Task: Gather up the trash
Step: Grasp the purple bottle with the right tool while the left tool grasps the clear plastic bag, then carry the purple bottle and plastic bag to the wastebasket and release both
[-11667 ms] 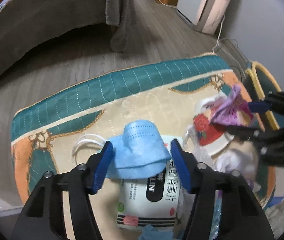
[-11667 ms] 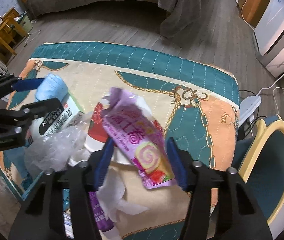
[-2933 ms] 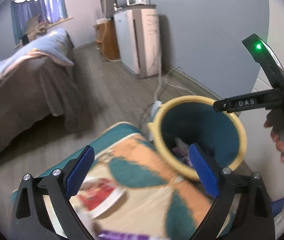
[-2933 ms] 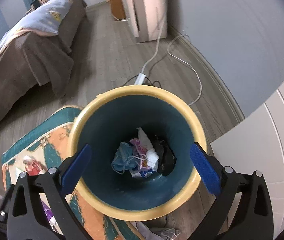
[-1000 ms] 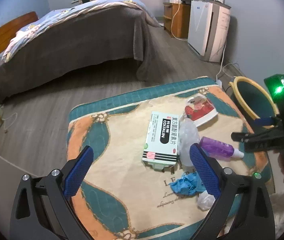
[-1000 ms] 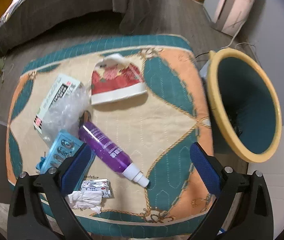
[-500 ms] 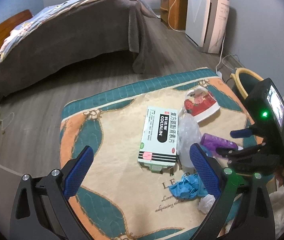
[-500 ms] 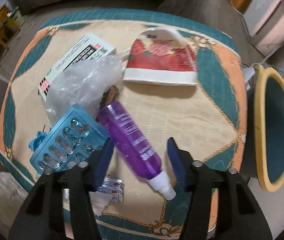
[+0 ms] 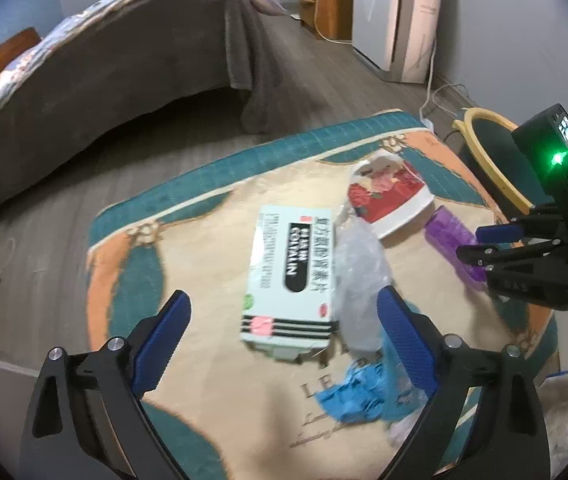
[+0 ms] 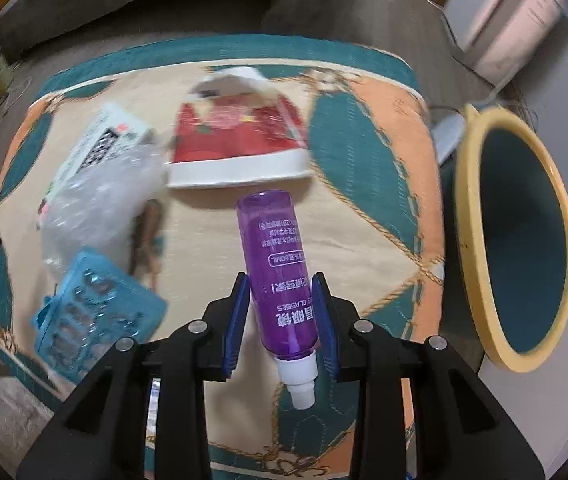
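The right gripper (image 10: 280, 320) is closing on the purple bottle (image 10: 278, 268), low centre of frame on the table (image 10: 364, 240). Confirm both pads bear squarely before lifting toward the bin (image 10: 524, 240), right. The left gripper (image 9: 280, 344) is open, empty.

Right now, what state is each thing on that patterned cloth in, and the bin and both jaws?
Purple plastic bottle: lying, capped, between closing right gripper jaws.
White medicine box: flat, closed.
Red paper bowl: on its side.
Yellow-rimmed teal bin: open.
Left gripper: open, empty.
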`<state>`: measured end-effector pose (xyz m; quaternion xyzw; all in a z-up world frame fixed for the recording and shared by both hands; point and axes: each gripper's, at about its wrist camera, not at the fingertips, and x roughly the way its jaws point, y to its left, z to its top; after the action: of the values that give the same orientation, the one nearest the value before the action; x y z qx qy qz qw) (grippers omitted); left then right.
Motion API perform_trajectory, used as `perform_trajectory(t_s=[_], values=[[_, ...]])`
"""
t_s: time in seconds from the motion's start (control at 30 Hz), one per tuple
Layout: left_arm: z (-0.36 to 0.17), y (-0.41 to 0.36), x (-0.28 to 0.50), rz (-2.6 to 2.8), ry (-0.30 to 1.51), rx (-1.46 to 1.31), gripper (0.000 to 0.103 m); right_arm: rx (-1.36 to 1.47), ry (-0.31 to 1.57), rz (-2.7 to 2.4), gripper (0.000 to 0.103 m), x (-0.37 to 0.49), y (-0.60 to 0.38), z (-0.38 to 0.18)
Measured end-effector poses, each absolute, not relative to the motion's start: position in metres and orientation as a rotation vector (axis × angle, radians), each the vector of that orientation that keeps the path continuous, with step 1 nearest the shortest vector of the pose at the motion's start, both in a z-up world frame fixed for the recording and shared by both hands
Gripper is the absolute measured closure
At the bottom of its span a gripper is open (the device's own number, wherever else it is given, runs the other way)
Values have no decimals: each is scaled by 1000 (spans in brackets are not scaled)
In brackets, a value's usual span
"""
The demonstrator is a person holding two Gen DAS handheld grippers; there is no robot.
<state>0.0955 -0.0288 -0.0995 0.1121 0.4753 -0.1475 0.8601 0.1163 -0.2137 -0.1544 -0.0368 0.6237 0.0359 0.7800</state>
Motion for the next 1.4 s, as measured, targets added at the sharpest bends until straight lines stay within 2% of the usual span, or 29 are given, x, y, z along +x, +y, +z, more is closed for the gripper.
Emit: perform_trajectory(t_s=[0.07,0.13,0.33,0.47,0.5,0.57,0.6,0.7,1.13,1.4], values=[[-104,-34,98,-327,1009,224,16,-49,1353,76,70,117,-219,-155],[-111,-41,103,-353,1035,214,29,-40,1353,77,69,119,-218,-158],[-130,-57,110,-396,1080,216,46,-22,1378,101,69,126,-220,-164],[-140,-63,115,-411,1111,208,50,-23,1403,127,69,126,-221,-173],[-142,-64,116,-418,1118,206,54,-24,1403,133,70,124,-221,-174],[-146,-67,116,-441,1135,202,69,-25,1400,143,70,129,-224,-175],[-146,-70,116,-462,1142,205,81,-20,1395,147,70,128,-223,-172],[-137,-75,113,-484,1107,228,89,13,1371,153,71,129,-227,-161],[-66,-62,113,-462,894,155,91,69,1176,162,71,130,-241,-86],[-33,-62,113,-447,788,138,91,125,1021,129,71,125,-283,-30]])
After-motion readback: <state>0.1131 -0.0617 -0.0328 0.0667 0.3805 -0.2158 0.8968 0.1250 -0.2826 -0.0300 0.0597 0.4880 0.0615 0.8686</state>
